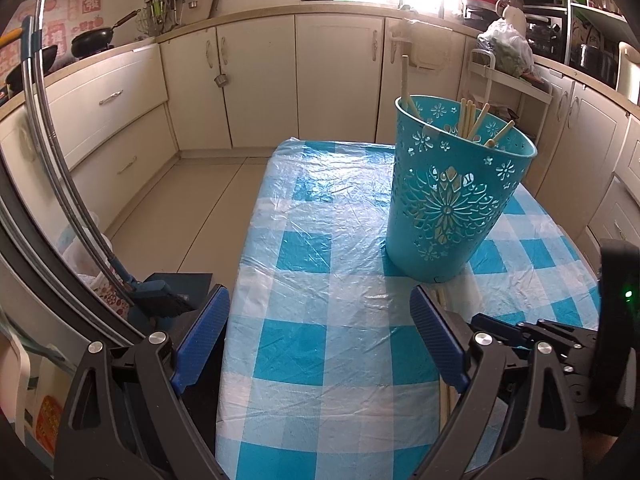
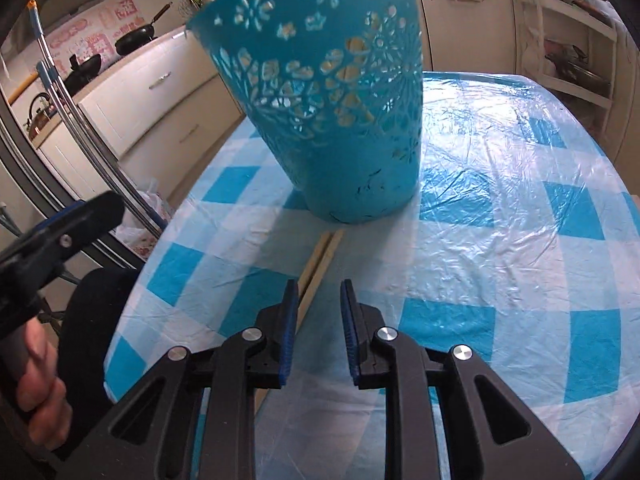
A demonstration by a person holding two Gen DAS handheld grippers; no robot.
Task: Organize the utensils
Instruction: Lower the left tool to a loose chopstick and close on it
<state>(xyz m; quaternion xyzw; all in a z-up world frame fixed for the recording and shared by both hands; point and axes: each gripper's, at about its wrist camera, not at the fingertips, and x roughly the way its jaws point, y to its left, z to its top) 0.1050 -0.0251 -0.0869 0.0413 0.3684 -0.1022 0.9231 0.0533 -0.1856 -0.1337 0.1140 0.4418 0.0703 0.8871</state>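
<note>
Chopsticks [image 2: 320,258] lie on the table [image 2: 500,240] in front of the blue bin [image 2: 332,120].
Right gripper [image 2: 319,296] hovers beside them, slightly parted, empty; left gripper [image 1: 320,312] is spread wide, empty.

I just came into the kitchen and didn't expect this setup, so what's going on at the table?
A person is sorting chopsticks into a blue holder on the checked tablecloth, using a hand-held gripper in each hand. Several chopsticks already stand in the holder. One pair lies on the cloth in front of it. The right hand-held gripper is low beside that pair, jaws slightly apart and empty. The left hand-held gripper is wide open, holding nothing.
</note>
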